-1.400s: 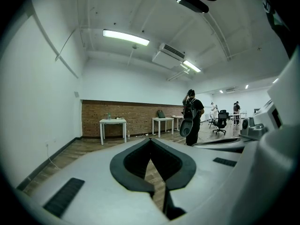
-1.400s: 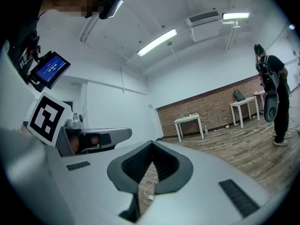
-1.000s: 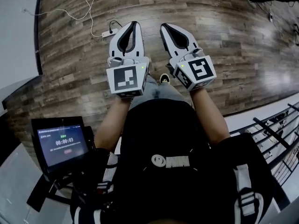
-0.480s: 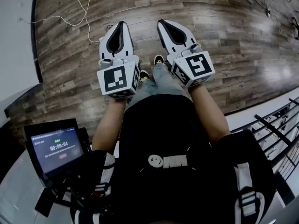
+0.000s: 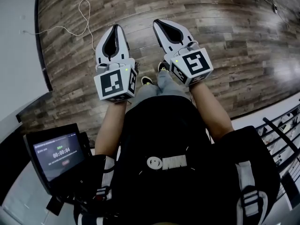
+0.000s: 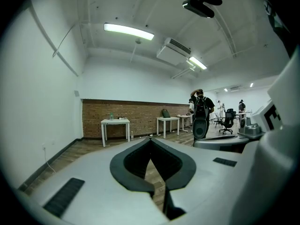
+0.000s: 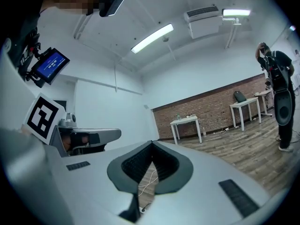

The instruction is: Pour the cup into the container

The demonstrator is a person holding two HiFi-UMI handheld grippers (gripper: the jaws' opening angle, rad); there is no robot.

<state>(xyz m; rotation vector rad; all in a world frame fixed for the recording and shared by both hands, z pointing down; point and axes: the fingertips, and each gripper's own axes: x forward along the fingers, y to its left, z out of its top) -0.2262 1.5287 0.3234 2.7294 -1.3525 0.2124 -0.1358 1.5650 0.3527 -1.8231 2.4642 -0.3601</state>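
Left gripper [image 5: 114,29], right gripper [image 5: 159,23], jaws pressed together, empty, above wood-plank floor [image 5: 225,41], brick wall [image 6: 93,118], white table [image 6: 115,121]

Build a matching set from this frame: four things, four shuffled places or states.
1. left gripper
2. screen
3. white cable
4. white table

A. against the brick wall
B. shut, nothing between its jaws
C. lying on the wood floor
D. lit, low at the head view's left

Pairs: 1-B, 2-D, 3-C, 4-A.
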